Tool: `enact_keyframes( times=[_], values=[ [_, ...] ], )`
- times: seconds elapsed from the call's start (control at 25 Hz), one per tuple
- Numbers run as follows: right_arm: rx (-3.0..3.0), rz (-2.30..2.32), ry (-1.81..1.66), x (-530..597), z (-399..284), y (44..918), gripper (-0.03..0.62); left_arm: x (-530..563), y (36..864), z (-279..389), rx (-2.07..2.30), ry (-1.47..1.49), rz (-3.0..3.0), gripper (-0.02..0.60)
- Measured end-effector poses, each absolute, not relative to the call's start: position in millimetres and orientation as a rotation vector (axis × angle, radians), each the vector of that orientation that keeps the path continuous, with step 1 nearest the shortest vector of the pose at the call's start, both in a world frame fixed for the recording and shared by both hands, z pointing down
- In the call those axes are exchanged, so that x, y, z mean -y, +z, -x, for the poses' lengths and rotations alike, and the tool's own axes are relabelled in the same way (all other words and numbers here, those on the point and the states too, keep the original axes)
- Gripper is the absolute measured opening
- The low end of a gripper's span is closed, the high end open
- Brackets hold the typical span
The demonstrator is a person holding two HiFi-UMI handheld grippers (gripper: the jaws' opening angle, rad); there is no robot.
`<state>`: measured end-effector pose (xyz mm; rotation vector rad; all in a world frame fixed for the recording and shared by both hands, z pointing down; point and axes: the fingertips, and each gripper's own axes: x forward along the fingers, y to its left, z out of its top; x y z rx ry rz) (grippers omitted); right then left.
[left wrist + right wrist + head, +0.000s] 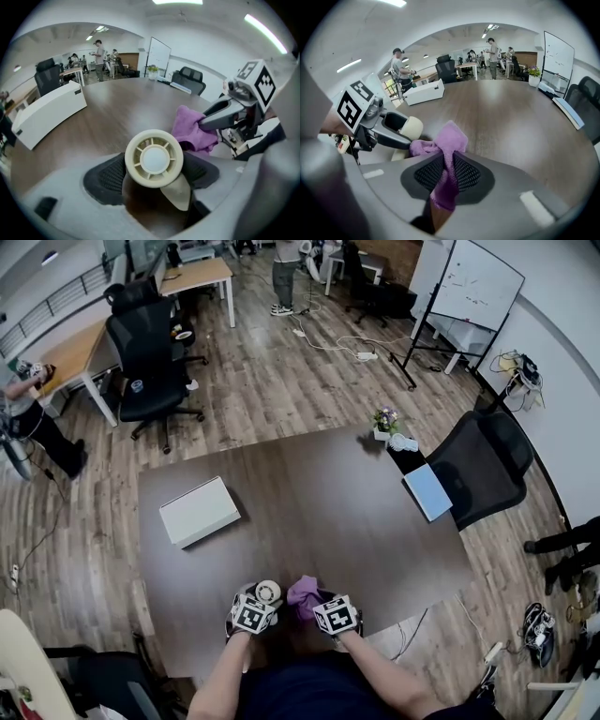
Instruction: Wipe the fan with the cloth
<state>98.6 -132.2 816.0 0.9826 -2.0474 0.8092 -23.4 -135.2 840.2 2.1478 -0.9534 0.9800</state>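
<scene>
Your left gripper (151, 174) grasps the cream handheld fan (153, 158) by its round head, over the table's (309, 512) near edge. Your right gripper (447, 174) is clenched on the purple cloth (449, 138), just beside the fan.

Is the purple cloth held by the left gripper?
No, the right gripper pinches the cloth; the fan sits between the left gripper's jaws.

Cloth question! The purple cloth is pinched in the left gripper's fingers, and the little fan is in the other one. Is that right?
Not quite. The purple cloth is pinched in the fingers of the right gripper, not the left one, as the right gripper view shows. The little fan is the thing between the fingers of the left gripper.
</scene>
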Motion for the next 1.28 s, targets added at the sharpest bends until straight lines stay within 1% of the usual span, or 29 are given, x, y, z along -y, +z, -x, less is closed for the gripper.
enact_keyframes(
  times=[0.12, 0.36, 0.48, 0.6, 0.72, 0.88, 1.28],
  values=[
    [2.18, -1.004, 0.877, 142.2, -91.2, 788.7, 0.074, 129.5, 810.5, 23.8, 0.98, 0.717, -2.156, 0.367],
    [2.518, -0.997, 0.906, 167.3, -76.1, 696.9, 0.072, 127.7, 719.3, 30.1, 0.896, -0.119, -2.182, 0.367],
    [2.677, -0.912, 0.832, 168.2, -56.4, 639.2, 0.072, 121.1, 670.6, 42.5, 0.802, -0.415, -2.209, 0.367],
    [2.806, -0.787, 0.683, 159.6, -28.6, 583.2, 0.072, 114.1, 629.4, 53.8, 0.698, -0.663, -2.205, 0.367],
    [2.861, -0.632, 0.52, 144.8, 2.5, 548.8, 0.072, 111.3, 609.1, 65.0, 0.647, -0.809, -2.191, 0.366],
    [2.839, -0.441, 0.37, 115.8, 28.3, 538.2, 0.072, 110.3, 593.4, 85.2, 0.64, -0.968, -2.15, 0.365],
    [2.801, -0.043, 0.353, 43.6, 31.9, 534.4, 0.072, 112.4, 573.6, 138.7, 0.726, -1.271, -2.033, 0.365]
  ],
)
